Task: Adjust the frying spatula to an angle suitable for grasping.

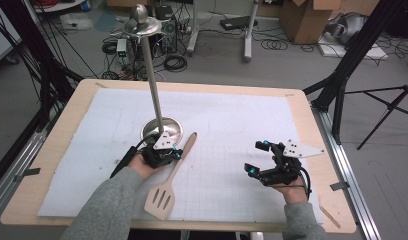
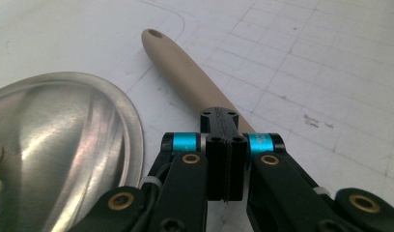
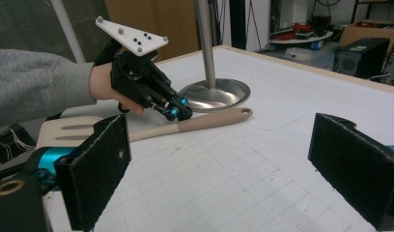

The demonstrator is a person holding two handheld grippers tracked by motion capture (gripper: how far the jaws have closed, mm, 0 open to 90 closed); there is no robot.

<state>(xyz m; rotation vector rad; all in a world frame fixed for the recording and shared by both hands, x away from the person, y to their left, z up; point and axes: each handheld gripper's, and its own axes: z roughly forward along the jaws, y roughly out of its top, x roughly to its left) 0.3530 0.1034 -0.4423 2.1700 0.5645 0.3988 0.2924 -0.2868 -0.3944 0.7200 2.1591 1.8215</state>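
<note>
Your left gripper is clenched with nothing between its pads, hovering right over the spatula handle, so nothing is lifted yet. The spatula lies flat on the worktop, handle tip beside the steel stand. Your right gripper waits released, well apart.

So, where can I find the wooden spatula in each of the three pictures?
High view: the wooden spatula lies slanted left of centre, slotted blade near the table's front edge, handle toward the steel stand base.
Left gripper view: its handle runs up from the shut left tongs, right of the base.
Right gripper view: it lies across the left half, under the left tongs.
Shared landmark: the steel stand base.
</note>
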